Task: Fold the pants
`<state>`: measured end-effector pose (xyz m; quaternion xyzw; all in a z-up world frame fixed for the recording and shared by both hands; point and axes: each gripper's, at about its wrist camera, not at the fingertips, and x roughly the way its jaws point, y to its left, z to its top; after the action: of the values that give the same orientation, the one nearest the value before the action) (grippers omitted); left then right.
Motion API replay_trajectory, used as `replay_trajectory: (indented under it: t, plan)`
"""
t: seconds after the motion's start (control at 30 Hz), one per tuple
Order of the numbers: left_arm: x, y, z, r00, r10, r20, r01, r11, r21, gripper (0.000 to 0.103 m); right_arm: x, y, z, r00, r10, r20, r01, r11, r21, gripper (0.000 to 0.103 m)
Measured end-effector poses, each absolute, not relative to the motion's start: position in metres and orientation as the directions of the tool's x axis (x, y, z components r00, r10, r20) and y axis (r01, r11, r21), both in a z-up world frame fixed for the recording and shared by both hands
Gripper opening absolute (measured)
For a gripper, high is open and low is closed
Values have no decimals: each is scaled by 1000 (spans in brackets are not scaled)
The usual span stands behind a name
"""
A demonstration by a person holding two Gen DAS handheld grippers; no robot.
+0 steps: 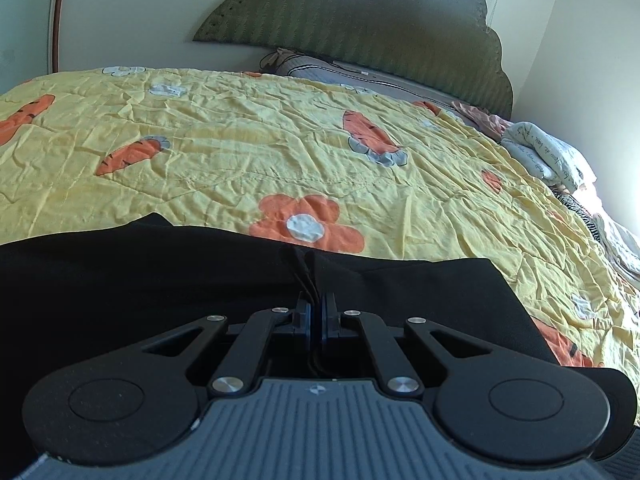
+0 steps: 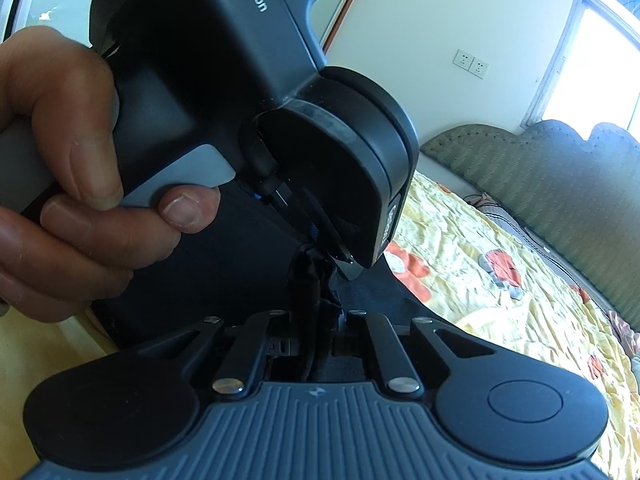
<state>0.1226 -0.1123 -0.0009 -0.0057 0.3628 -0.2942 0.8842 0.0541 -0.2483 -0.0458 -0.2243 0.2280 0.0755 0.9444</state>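
The black pants [image 1: 120, 280] lie spread on the yellow flowered quilt [image 1: 240, 152] at the near edge of the bed. My left gripper [image 1: 316, 312] is shut on a thin fold of the pants, with its jaws almost touching. In the right wrist view, my right gripper [image 2: 316, 312] is shut on a bunched ridge of the black pants [image 2: 308, 280]. The left gripper's body [image 2: 248, 92], held by a hand [image 2: 80, 200], fills the view just ahead of it; the two pinch points are close together.
A green padded headboard [image 1: 360, 28] and a pillow [image 1: 340, 72] are at the far end. Crumpled bedding [image 1: 552, 152] lies at the right edge. A wall with sockets [image 2: 472, 64] and a window [image 2: 600, 60] stand behind the bed.
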Motion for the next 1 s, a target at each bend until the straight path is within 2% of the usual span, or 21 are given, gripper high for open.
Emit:
replay_trajectory:
  t: [1.0]
  plan:
    - [127, -99, -12, 564, -488, -666, 495, 846, -200, 5, 33, -277, -28, 869, 72, -490, -282, 885, -370, 9]
